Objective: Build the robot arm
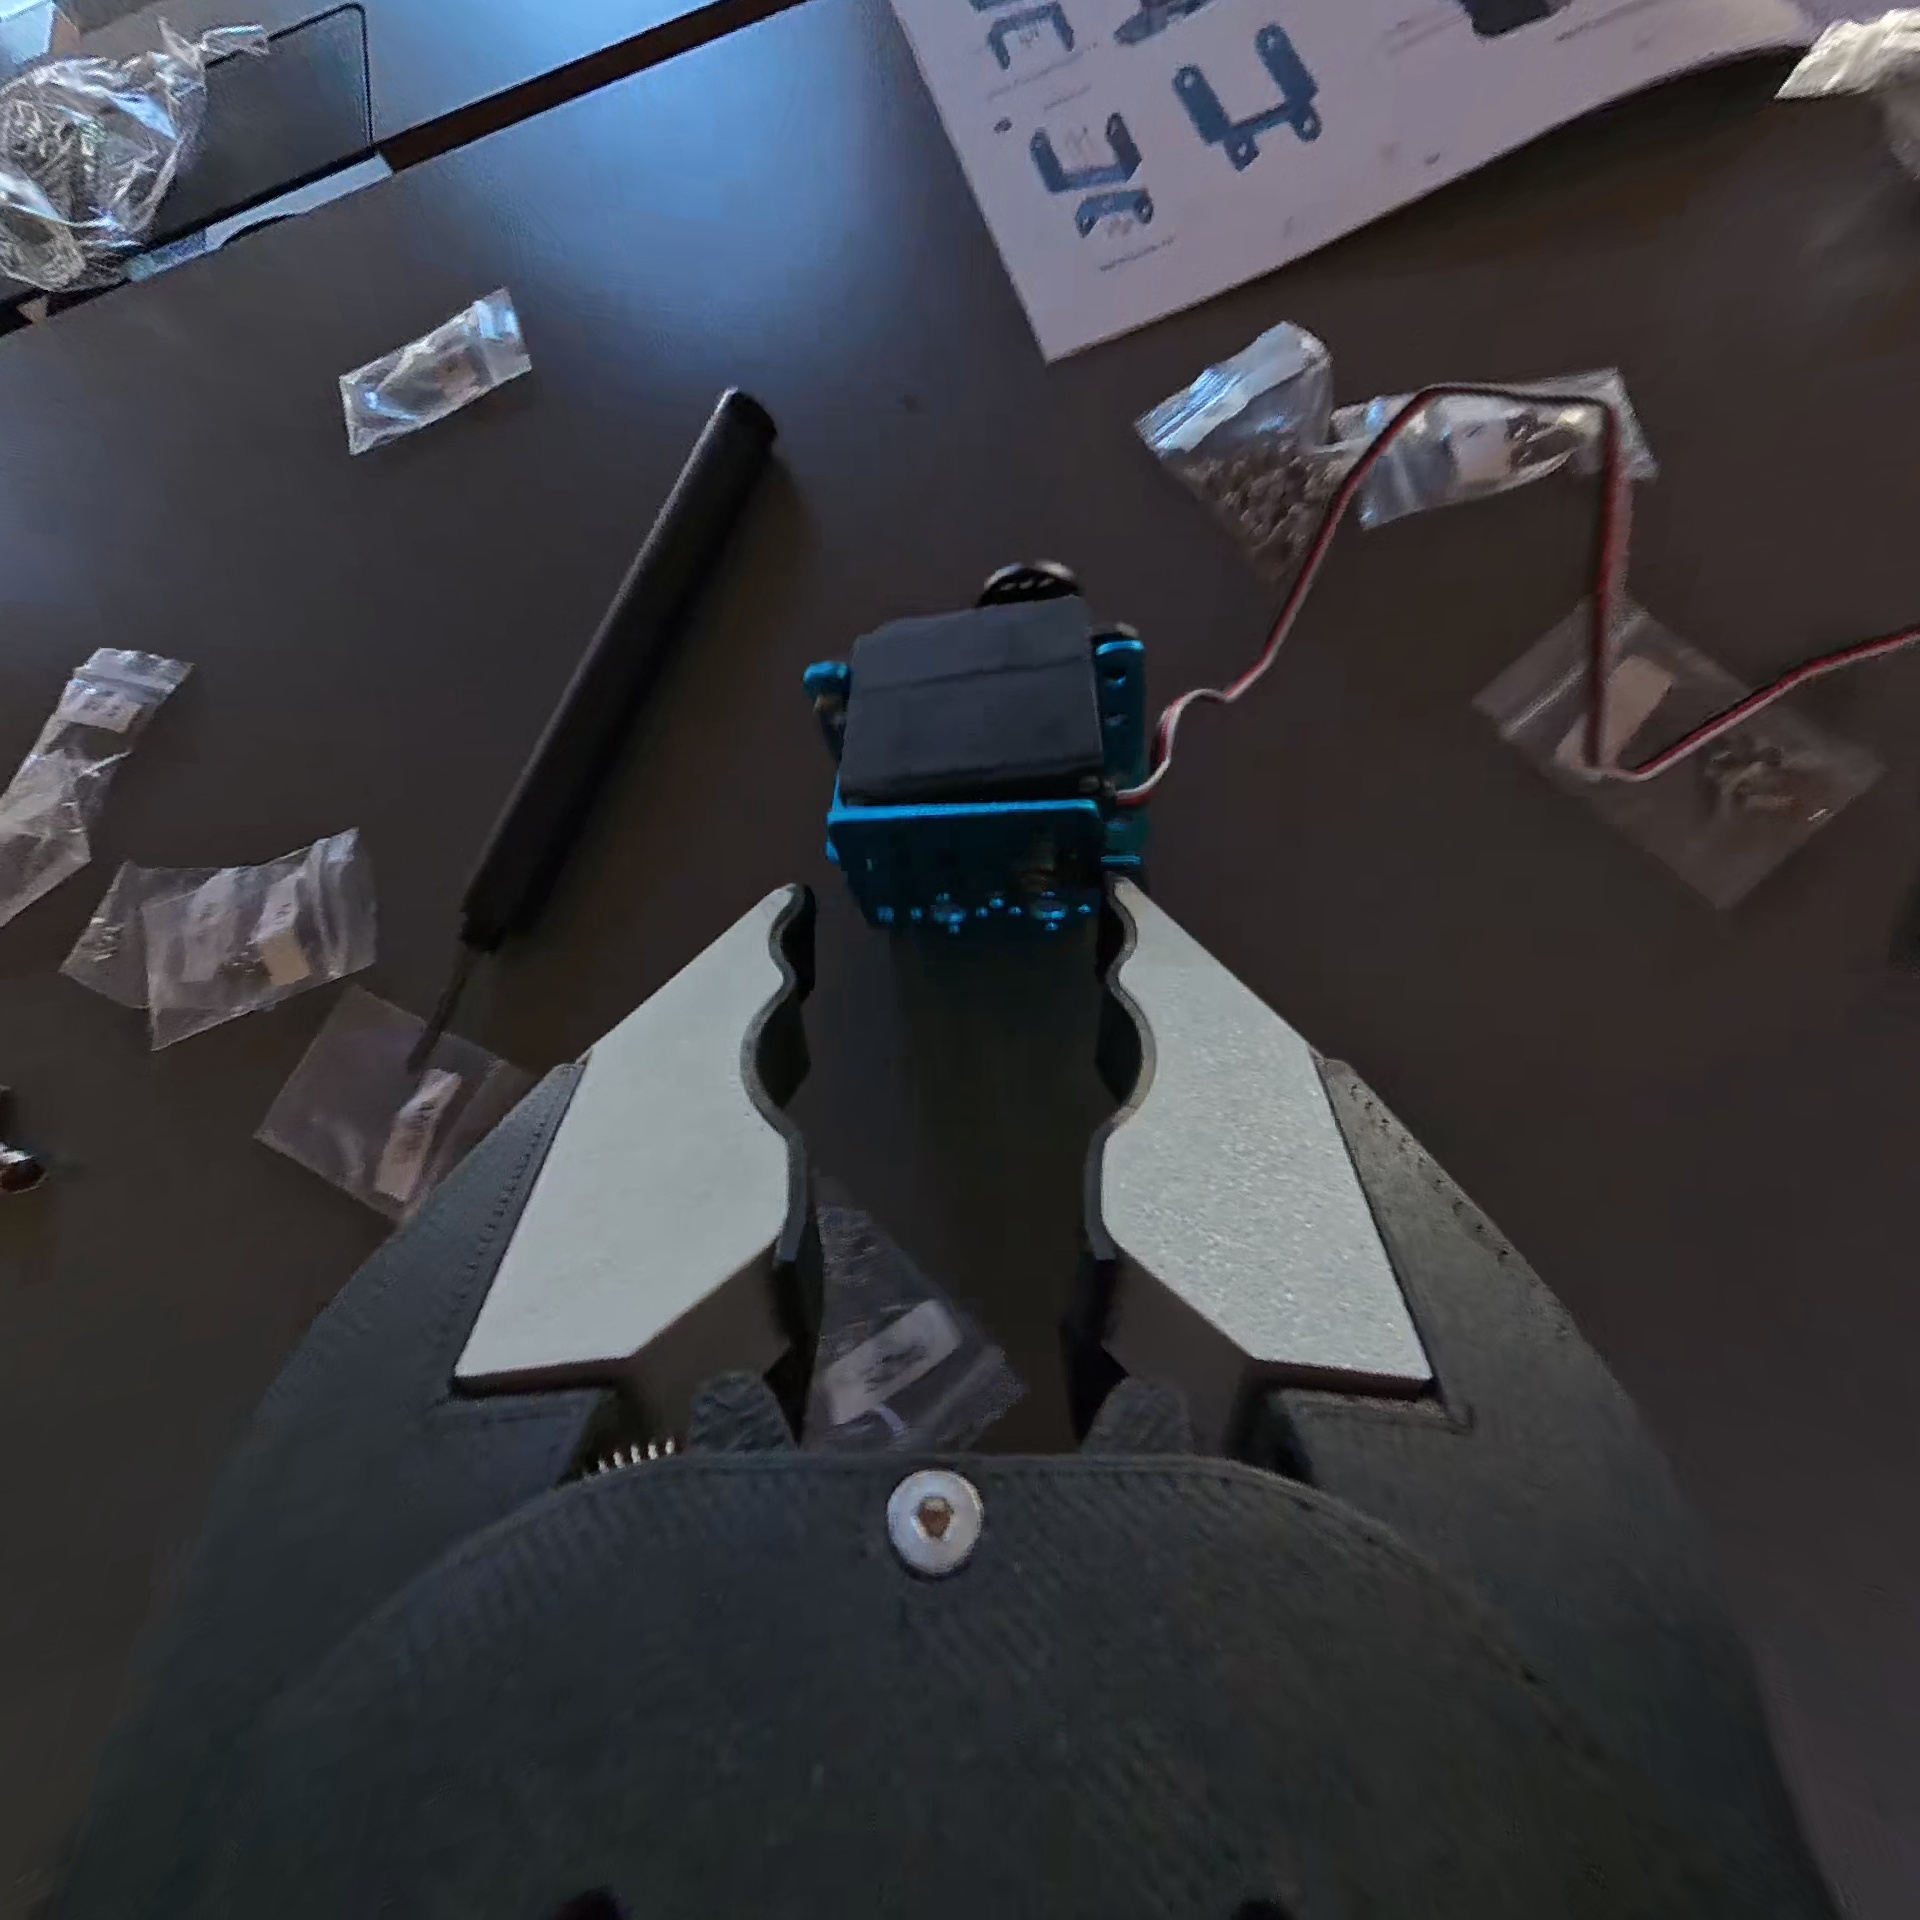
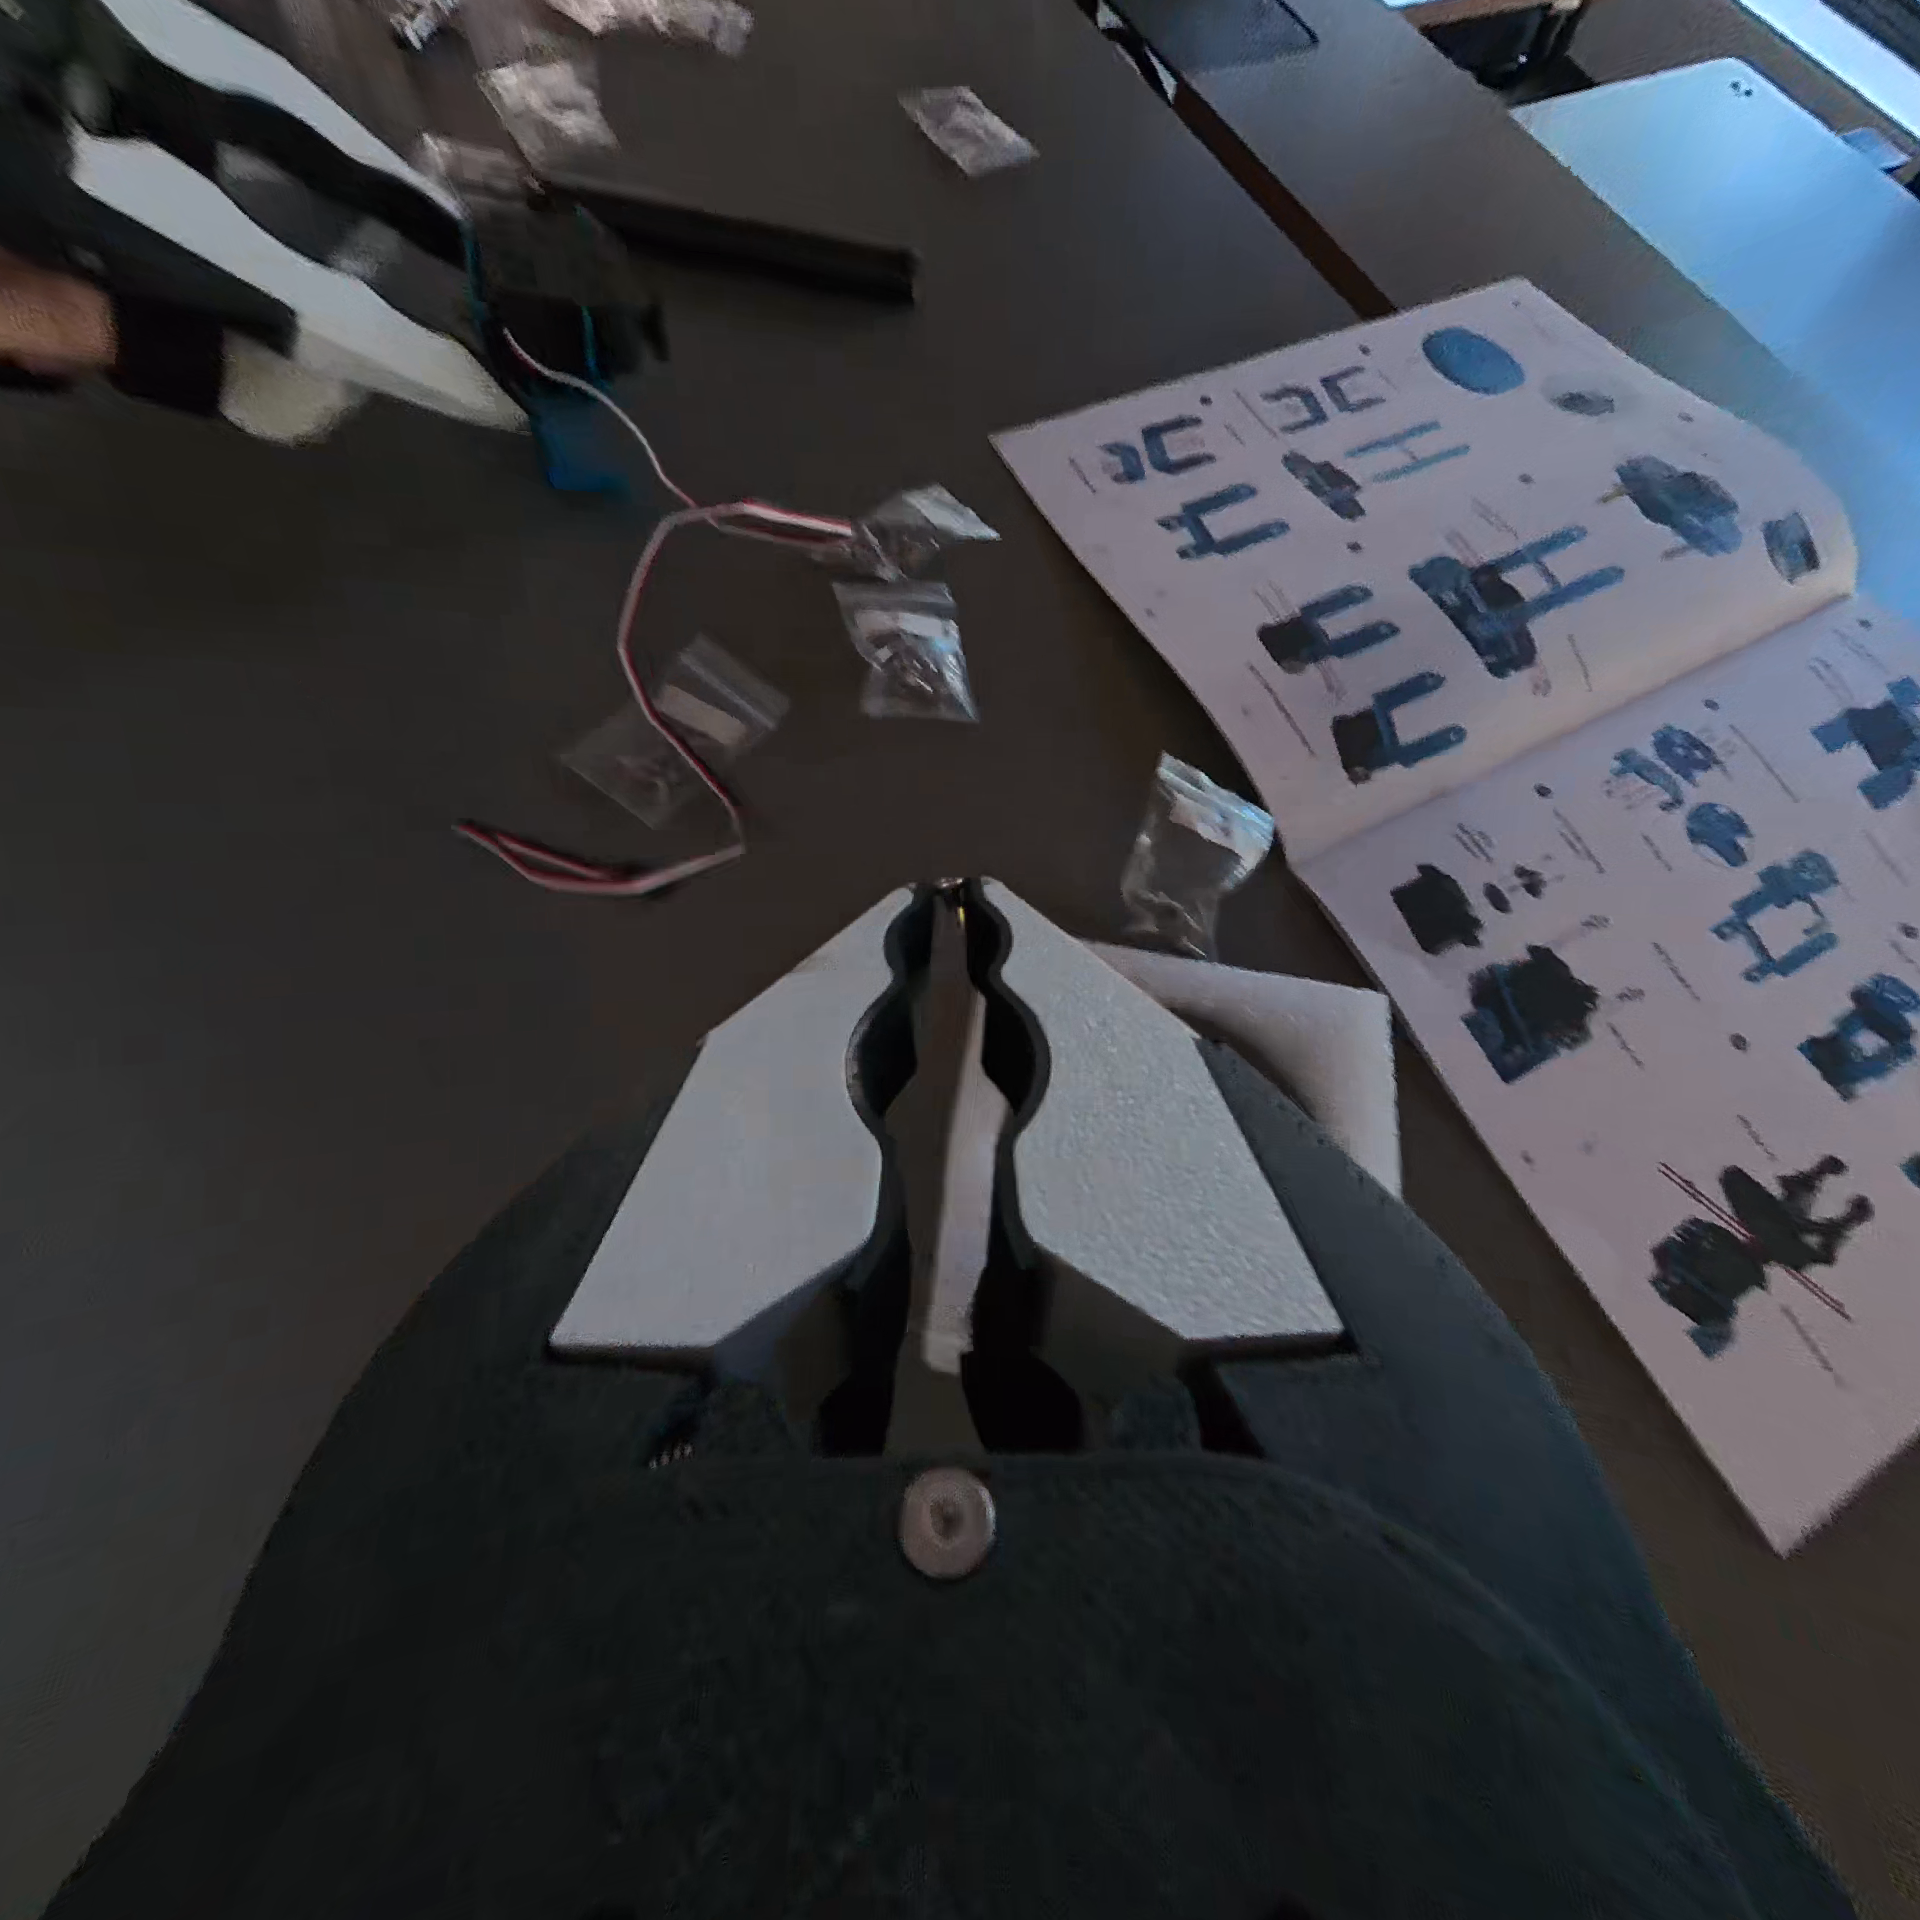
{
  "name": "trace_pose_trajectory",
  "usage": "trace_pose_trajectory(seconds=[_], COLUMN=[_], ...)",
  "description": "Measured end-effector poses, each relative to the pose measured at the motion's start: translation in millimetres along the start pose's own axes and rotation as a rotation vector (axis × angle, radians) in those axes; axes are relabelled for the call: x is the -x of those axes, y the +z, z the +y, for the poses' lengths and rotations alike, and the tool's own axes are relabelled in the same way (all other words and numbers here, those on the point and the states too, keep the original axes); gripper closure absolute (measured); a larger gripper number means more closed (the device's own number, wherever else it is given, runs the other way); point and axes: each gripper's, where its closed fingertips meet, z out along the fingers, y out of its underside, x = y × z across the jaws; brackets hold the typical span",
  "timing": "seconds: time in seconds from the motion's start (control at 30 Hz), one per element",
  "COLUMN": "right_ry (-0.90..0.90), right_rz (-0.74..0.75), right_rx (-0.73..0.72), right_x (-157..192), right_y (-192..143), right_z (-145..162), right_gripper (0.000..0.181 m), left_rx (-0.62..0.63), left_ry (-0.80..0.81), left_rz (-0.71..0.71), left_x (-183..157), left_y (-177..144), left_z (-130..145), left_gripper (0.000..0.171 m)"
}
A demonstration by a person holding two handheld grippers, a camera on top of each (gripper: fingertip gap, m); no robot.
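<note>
Left wrist view: left tool (image 1: pixel 961 904) has its jaws set wide, tips bracketing the near end of a blue bracket (image 1: pixel 961 868) that carries a black servo (image 1: pixel 971 712); the right-hand tip touches or nearly touches the bracket corner, the other tip stands just clear, so I cannot tell whether it grips. The assembly sits on the dark counter (image 1: pixel 1351 1091) at 12 o'clock from the tool, long axis running away from the camera, horn end far. Its red-white-black lead (image 1: pixel 1600 582) trails toward 2 o'clock across small clear parts bags (image 1: pixel 1247 457). A black screwdriver (image 1: pixel 613 675) lies at 10 o'clock, handle far, tip near, probably kept in reach. An open instruction booklet (image 1: pixel 1299 208) lies at 1 o'clock. Right wrist view: right tool (image 2: pixel 951 894) is nearly closed on a small metal piece, likely a screw (image 2: pixel 948 889), pinched at the very tips; too blurred to give its axis. The servo assembly (image 2: pixel 561 312) and the other tool sit at 10 o'clock, motion-blurred. The booklet (image 2: pixel 1507 727) lies open at 2 o'clock, presumably for reference. A white foam pad (image 2: pixel 1299 1039) lies just beside the right finger.
</note>
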Motion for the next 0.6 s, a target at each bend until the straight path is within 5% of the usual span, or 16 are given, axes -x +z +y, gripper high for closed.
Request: trace_pose_trajectory(seconds=[0.1, 0.23, 0.5, 0.6], right_ry=[0.103, 0.232, 0.332, 0.359], right_rz=[-0.083, -0.204, -0.264, -0.288], right_rx=[-0.107, -0.235, -0.3, -0.277], right_x=[27.8, 61.2, 104.4, 126.0], right_y=[11.3, 28.1, 55.4, 64.4], right_z=[-25.9, -57.9, -77.3, -72.2], right_gripper=[0.175, 0.176, 0.176, 0.176], left_rx=[-0.002, -0.083, -0.165, -0.192], left_ry=[0.034, 0.04, 0.118, 0.224], left_rz=[0.068, 0.244, 0.37, 0.578], left_x=[8.3, -1.9, -3.1, -23.5], left_y=[1.2, -1.3, 7.1, -2.6], left_z=[5.8, -5.8, -18.8, -15.3], left_gripper=[0.118, 0.098, 0.111, 0.112])
